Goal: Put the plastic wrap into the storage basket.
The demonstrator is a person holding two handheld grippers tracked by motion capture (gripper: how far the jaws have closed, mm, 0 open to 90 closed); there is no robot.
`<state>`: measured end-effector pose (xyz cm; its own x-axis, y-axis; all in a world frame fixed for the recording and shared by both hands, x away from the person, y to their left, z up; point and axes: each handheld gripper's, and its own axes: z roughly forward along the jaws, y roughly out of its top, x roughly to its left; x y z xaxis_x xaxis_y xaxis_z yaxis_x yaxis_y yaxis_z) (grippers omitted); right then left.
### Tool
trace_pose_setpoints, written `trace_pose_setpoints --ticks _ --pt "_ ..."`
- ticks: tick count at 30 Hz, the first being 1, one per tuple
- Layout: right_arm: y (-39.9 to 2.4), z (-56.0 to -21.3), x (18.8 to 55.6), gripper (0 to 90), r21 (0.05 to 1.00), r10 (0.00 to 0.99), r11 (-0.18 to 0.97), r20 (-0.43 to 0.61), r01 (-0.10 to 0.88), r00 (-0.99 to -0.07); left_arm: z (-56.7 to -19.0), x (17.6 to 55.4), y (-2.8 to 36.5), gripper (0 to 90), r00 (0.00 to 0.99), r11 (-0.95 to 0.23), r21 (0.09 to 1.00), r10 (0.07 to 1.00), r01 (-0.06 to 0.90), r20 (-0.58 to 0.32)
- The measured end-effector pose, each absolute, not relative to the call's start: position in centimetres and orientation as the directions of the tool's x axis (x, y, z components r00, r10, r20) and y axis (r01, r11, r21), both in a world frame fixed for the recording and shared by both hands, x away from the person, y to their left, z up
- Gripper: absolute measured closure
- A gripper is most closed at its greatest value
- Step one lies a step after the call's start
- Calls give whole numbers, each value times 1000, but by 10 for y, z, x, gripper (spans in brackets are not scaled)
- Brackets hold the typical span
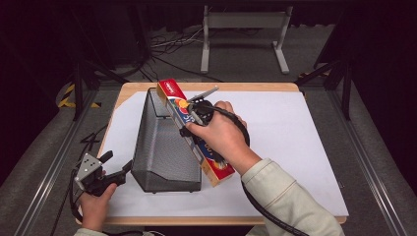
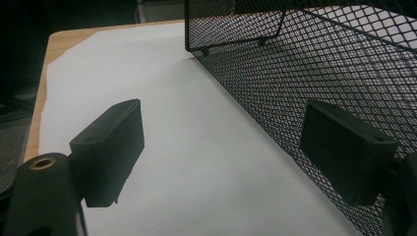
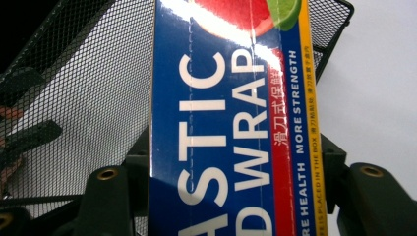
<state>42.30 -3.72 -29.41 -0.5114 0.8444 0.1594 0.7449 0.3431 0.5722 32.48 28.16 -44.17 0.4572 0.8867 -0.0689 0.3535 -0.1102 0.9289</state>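
A long plastic wrap box (image 1: 194,129), blue and red with white lettering, lies tilted along the right rim of a black mesh basket (image 1: 160,142). My right gripper (image 1: 189,130) is shut on the box (image 3: 231,128) near its middle, one jaw on each long side. The basket's mesh (image 3: 83,98) lies behind and left of the box. My left gripper (image 1: 120,169) sits at the table's front left corner, open, with nothing between its jaws. Its right jaw stands close to the basket's mesh wall (image 2: 314,73); I cannot tell if it touches.
White paper (image 1: 290,142) covers the wooden table (image 1: 246,86). A metal stand (image 1: 243,37) and cables (image 1: 167,46) lie on the floor beyond the far edge. Open paper stretches to the right of the box.
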Motion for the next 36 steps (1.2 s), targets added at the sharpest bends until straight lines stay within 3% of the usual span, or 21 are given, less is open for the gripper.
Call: trace_pose_setpoints --ticks 12,36 --pt "-15 -313 422 395 588 854 360 106 724 -510 -442 325 281 179 461 -115 929 885 353 -65" --pt "2 -343 431 386 464 876 383 93 799 -473 -443 327 278 181 470 -123 926 881 357 -64"
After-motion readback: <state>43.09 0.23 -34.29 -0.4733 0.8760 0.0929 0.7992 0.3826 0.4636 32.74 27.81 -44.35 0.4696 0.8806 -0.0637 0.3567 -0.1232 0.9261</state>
